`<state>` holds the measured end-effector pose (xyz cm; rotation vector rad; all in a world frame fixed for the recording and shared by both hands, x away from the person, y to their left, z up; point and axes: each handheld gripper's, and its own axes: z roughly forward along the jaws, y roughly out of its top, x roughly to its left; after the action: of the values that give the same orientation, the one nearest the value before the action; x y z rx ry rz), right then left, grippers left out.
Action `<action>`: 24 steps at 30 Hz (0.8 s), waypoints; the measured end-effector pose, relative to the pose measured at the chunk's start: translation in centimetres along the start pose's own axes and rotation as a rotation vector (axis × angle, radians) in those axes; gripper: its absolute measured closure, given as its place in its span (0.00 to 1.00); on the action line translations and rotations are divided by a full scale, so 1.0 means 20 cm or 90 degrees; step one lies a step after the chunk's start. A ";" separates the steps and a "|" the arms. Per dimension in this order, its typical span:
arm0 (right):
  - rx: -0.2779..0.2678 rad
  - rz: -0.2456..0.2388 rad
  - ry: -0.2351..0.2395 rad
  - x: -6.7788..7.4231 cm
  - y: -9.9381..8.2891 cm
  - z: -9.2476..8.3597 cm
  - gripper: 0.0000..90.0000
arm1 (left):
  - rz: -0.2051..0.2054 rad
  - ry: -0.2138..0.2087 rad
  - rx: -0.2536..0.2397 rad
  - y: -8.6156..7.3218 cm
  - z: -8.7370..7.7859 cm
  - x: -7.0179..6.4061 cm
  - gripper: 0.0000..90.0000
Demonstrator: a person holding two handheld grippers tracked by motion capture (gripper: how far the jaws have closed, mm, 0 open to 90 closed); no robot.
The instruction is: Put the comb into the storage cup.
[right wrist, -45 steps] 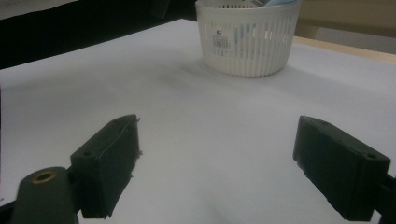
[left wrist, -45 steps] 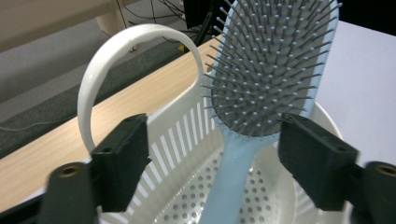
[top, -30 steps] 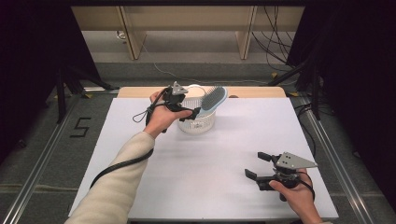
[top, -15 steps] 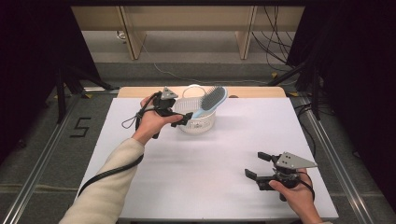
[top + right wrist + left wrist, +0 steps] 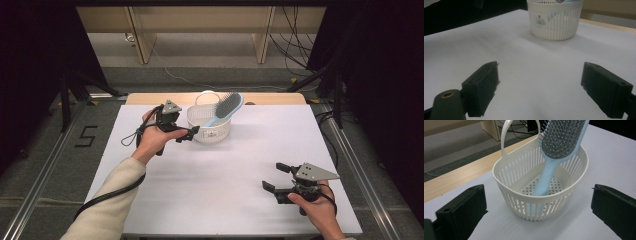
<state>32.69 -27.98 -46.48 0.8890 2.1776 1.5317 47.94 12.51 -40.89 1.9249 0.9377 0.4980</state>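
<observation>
A lab: black curtains (image 5: pixel 30 75), floor rails (image 5: pixel 45 180), trailing cables (image 5: pixel 295 30).

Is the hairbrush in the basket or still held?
In. The hairbrush leans in the basket, handle on the floor, head over the rim; the left gripper is open.

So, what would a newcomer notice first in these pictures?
Probably the light blue hairbrush, which stands tilted in the white slatted basket at the far middle of the table, its bristle head sticking out above the rim. Next, the left gripper, open and empty beside the basket, and the right gripper, open near the table's near right corner.
</observation>
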 end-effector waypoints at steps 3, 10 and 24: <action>0.001 0.000 0.001 0.00 0.00 0.00 0.17 | 0.002 -0.009 0.000 -0.02 -0.02 -0.02 0.00; 0.000 0.002 -0.001 0.00 0.00 0.00 0.17 | 0.010 -0.010 -0.005 -0.04 -0.06 -0.05 0.00; -0.002 -0.001 0.000 0.00 0.00 0.00 0.17 | 0.032 -0.018 0.007 -0.13 -0.11 -0.08 0.00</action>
<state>32.70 -27.99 -46.47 0.8870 2.1742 1.5345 44.42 13.26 -42.04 1.9646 0.8788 0.4944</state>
